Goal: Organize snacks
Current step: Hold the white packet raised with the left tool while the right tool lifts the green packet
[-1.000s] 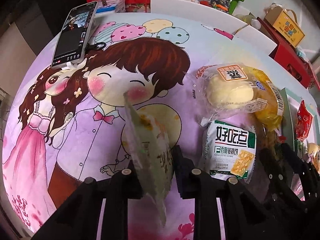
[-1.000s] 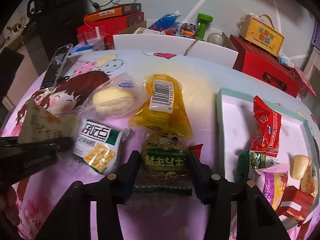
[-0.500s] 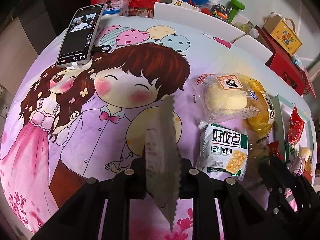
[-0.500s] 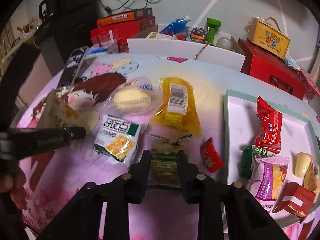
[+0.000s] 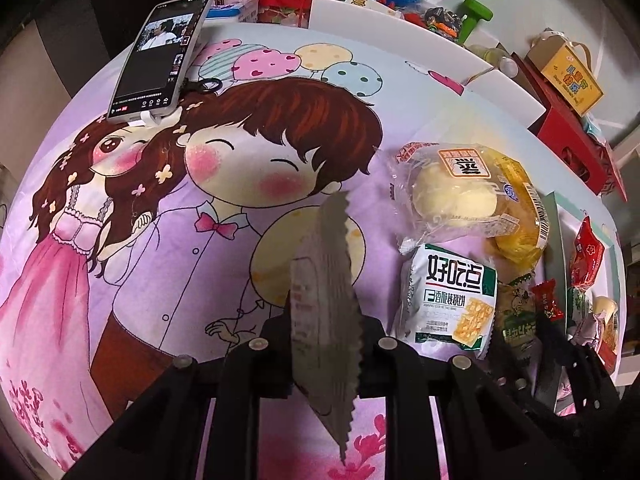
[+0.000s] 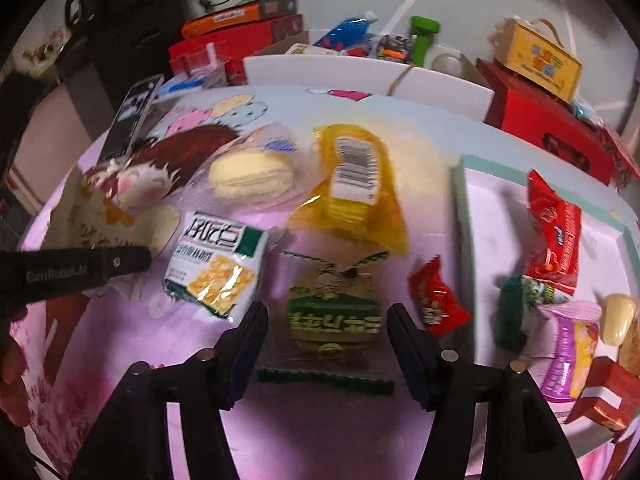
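Note:
My left gripper is shut on a flat beige snack packet with a serrated edge, held edge-on above the cartoon tablecloth. In the right wrist view the same packet shows at the far left, above one dark finger. My right gripper is open, with a green-and-gold packet lying on the cloth between its fingers. Around it lie a white-and-green cracker packet, a wrapped pale cake, a yellow packet and a small red candy.
A white tray with a teal rim at the right holds several snacks, among them a red packet. A phone lies at the far left of the cloth. Red and yellow boxes crowd the back edge.
My right gripper closed on the green-and-gold packet, then opened wide, and the packet now lies between its fingers. The left gripper's packet turned edge-on and has stayed held.

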The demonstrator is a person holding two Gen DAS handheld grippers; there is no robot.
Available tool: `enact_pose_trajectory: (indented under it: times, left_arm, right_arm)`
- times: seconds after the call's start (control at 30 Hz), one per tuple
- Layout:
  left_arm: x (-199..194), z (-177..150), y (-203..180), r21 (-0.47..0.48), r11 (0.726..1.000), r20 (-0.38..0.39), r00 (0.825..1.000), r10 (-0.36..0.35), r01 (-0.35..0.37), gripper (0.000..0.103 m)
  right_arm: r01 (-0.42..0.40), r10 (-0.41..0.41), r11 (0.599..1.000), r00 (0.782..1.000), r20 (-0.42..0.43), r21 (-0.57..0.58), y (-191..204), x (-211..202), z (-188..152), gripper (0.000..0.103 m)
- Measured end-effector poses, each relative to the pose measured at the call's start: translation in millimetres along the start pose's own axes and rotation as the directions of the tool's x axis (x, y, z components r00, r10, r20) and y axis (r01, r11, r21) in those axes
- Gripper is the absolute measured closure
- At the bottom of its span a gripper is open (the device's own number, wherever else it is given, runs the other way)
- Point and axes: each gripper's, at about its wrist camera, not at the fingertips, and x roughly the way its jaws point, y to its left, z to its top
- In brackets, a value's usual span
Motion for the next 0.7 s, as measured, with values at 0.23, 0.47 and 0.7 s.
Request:
enact_pose_trajectory:
  times: [0.23, 0.47, 0.7]
  left_arm:
    - [6, 5, -4, 0.001, 1.0, -0.007, 1.0, 0.002, -0.002, 0.082]
    - [2, 6, 1, -0.015, 0.999, 0.013, 0.999, -0.045, 0.045, 0.082]
    - [-12, 8, 8, -0.042, 0.996, 0.054, 0.996, -0.073, 0.076, 0.083]
  right_arm:
    - [0.053, -0.053, 0.998, 0.998, -0.016, -0.018, 5, 7, 0, 0.05]
    - [0.055, -0.055, 0.998, 0.998, 0.026, -0.016, 6, -12, 1, 0.05]
    - [0.044, -0.045, 0.999, 0.996, 0.082, 0.014, 0, -39, 7, 0.05]
